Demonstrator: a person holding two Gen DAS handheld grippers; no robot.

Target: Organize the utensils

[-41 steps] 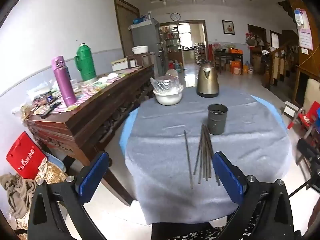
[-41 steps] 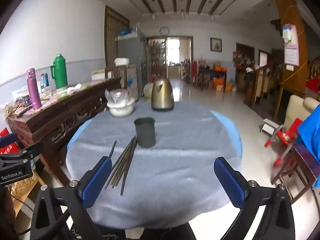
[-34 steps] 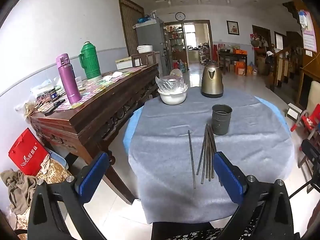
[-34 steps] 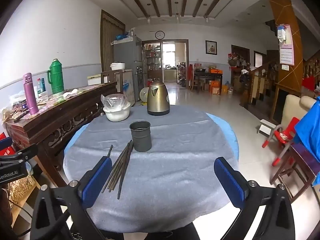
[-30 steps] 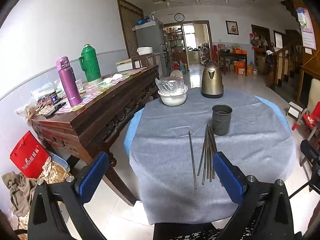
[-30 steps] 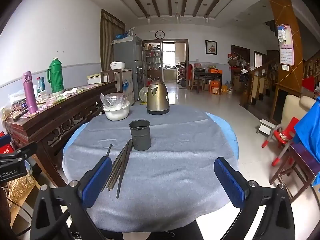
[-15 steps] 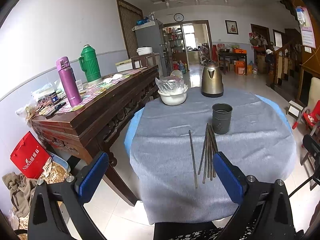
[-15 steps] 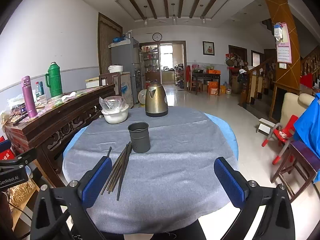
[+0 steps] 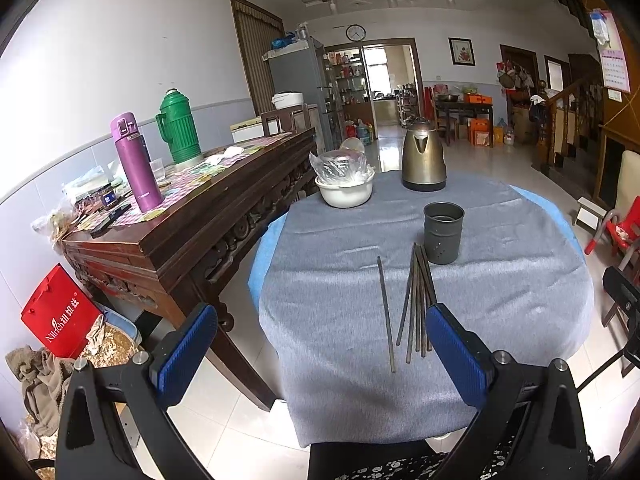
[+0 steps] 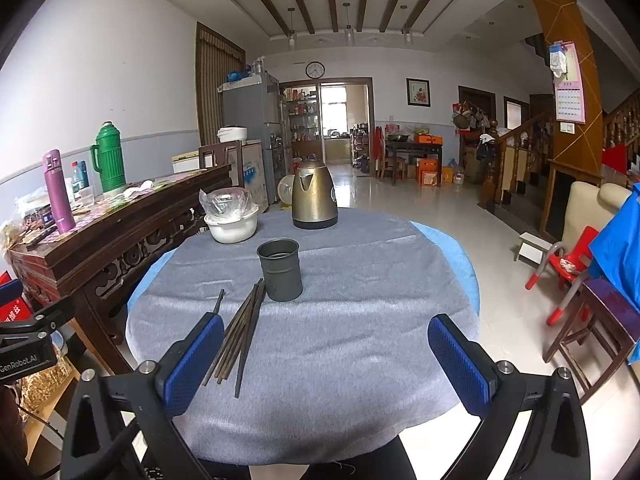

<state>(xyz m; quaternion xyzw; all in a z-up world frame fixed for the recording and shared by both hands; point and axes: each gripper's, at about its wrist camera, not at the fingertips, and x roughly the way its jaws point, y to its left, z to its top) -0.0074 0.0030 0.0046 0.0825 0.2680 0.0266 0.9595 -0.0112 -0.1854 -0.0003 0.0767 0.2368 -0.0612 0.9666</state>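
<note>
Chopsticks (image 9: 418,300) lie flat on the grey cloth at lower centre of the left wrist view, tips fanning toward the dark metal holder cup (image 9: 443,232), which stands upright just above them, touching or nearly so. One loose chopstick (image 9: 385,312) lies apart, left of the bundle. In the right wrist view the bundle (image 10: 240,332) sits lower left of centre, partly behind the left blue pad; cup (image 10: 279,270) is at centre.

Handling (judgement): the sticks look thin, stiff, light, smooth and likely metal, so slippery and prone to roll or pivot in a pinch. Best taken near mid-length or slightly toward the thick end, across the shaft. Lying flat on soft cloth, they give little clearance for a pad to get under. The cup looks light and could tip if knocked.

Counts: bundle of roughly six or seven sticks (they overlap, so exact count unclear), one loose stick, one cup. Beyond, toward the top of the frame: one kettle (image 9: 423,156), one white bowl (image 9: 345,194) with a plastic bag in it.

Left gripper (image 9: 320,348): blue pads spread wide, holding nothing, short of the table edge. Right gripper (image 10: 326,360): also spread wide, holding nothing.
</note>
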